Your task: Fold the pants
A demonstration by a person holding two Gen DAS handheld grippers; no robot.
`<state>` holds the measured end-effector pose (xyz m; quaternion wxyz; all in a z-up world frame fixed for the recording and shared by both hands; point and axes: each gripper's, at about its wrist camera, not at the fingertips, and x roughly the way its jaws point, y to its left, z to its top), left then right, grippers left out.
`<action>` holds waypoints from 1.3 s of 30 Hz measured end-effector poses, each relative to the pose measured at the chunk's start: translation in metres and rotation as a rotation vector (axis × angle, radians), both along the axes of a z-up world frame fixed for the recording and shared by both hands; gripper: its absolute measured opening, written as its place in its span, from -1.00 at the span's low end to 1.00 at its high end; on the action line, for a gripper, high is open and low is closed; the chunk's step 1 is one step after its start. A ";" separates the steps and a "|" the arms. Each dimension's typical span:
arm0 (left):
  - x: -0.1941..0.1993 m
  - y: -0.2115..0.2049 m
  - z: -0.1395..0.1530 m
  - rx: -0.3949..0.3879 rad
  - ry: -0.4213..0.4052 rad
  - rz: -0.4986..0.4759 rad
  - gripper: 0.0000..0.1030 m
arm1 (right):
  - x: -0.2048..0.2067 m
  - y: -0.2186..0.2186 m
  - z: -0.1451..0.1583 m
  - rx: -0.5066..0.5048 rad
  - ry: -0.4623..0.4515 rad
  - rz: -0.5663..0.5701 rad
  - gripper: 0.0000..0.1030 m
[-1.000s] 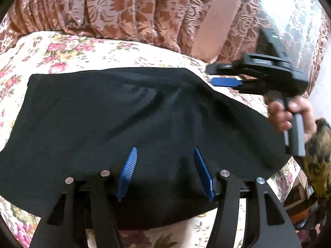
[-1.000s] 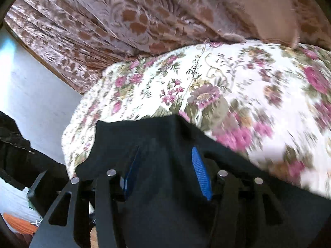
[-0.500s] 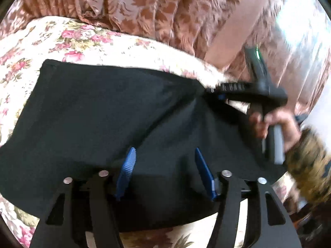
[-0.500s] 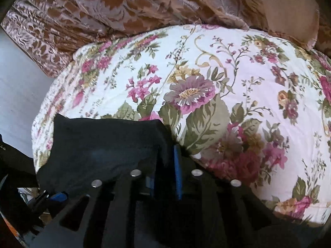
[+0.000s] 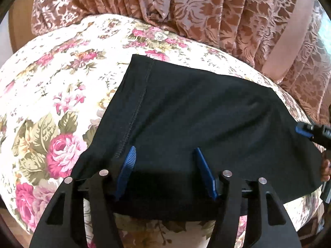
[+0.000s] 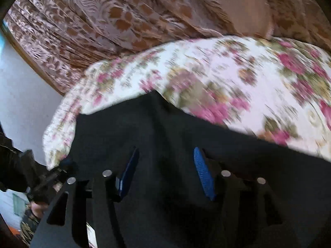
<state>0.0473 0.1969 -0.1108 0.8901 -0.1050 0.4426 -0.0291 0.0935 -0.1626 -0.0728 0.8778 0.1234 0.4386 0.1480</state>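
Black pants (image 5: 196, 119) lie folded on a floral bedspread (image 5: 51, 86), with a stitched hem along their left edge. My left gripper (image 5: 164, 155) is open, its blue pads spread just above the near edge of the cloth. My right gripper (image 6: 165, 155) is open over the black pants (image 6: 165, 128) in its own blurred view. The right gripper's tip also shows at the right edge of the left wrist view (image 5: 310, 131), at the cloth's right side. The left gripper appears at the left of the right wrist view (image 6: 51, 177).
Brown patterned curtains (image 5: 186, 10) hang behind the bed. The floral bedspread (image 6: 248, 78) extends beyond the pants on the far side. A pale wall (image 6: 20, 95) lies left of the bed in the right wrist view.
The right gripper was shut on the cloth half a second ago and has opened. The left wrist view has swung left, showing the pants' hemmed left edge and more bedspread.
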 end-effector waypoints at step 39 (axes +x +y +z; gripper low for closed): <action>-0.015 -0.165 0.023 -0.092 0.010 -0.322 0.36 | -0.271 -0.390 -0.070 0.623 -0.158 -1.059 -0.59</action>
